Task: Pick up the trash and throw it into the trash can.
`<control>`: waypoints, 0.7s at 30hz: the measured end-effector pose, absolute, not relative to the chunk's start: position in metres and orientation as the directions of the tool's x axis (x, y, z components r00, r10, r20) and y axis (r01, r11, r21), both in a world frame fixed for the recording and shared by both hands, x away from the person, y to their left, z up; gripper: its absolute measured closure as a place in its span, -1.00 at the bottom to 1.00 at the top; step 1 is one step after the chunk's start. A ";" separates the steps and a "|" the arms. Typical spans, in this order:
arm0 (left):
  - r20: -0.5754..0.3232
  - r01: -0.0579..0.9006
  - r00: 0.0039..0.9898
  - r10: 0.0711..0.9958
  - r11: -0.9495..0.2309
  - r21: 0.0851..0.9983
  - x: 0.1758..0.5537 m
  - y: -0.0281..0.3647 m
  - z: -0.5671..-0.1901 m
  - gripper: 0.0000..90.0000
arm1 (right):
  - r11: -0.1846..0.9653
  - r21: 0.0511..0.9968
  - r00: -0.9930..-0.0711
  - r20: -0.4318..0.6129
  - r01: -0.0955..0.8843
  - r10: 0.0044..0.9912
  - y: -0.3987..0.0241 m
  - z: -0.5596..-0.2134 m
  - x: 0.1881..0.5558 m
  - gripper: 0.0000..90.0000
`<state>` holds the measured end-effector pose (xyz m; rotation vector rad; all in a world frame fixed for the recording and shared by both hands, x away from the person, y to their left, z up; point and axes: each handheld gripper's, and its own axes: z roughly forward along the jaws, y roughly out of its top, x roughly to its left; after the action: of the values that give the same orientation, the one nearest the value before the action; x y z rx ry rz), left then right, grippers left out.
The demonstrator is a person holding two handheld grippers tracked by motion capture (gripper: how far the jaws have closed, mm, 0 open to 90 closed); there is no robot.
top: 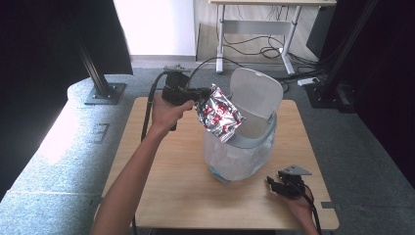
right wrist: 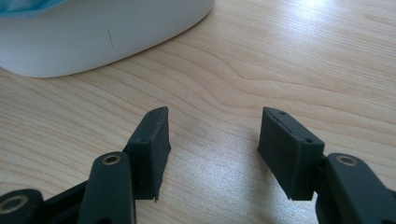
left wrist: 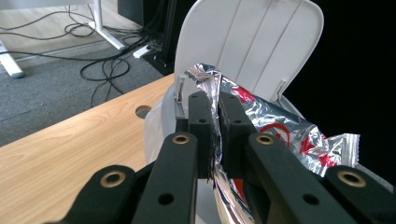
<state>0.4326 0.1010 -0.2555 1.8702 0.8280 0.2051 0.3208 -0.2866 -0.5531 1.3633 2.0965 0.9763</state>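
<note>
One job is in hand here, by the look of it: dropping a wrapper into a bin. Largest first, the light wooden table (top: 166,166) carries everything, and on it stands the white plastic waste bin (top: 244,156) lined with a clear bag, its white ribbed flip lid (top: 257,95) standing up at the far side.

Next, the crinkled silver foil wrapper with red print (top: 219,113) hangs in the air at the bin's near-left rim, partly over the opening and tilted. The left gripper (top: 198,98) has it pinched by one edge; in the left gripper view the black jaws are nearly together with the foil (left wrist: 261,121) squeezed between the pads (left wrist: 201,126).

Smallest, the right gripper (top: 275,185) rests low at the table's near-right corner, just beside the bin's base, jaws apart with nothing between them; the right gripper view looks across bare wood towards the bin wall (right wrist: 93,37).

To do this well, I would carry the wrapper further over the middle of the opening before letting go, since foil this light could catch on the rim or slide down outside. Lower it a little, keep clear of the raised lid so it is not knocked shut, then part the jaws fully so the foil drops free. The right gripper could steady the bin if it shifts.
</note>
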 end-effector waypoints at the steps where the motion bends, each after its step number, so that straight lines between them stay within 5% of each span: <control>1: -0.226 0.447 0.748 0.624 -0.223 0.866 0.434 0.100 -0.255 0.90 | 0.259 0.763 -0.408 0.006 0.592 0.913 -0.287 -0.553 0.321 -0.05; 21: -0.238 0.451 0.754 0.613 -0.218 0.865 0.453 0.080 -0.254 0.90 | 0.258 0.763 -0.408 0.008 0.593 0.913 -0.287 -0.553 0.321 -0.05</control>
<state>0.4528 0.0797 -0.2535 1.8593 0.8199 0.1848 0.3209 -0.2868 -0.5531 1.3649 2.0970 0.9789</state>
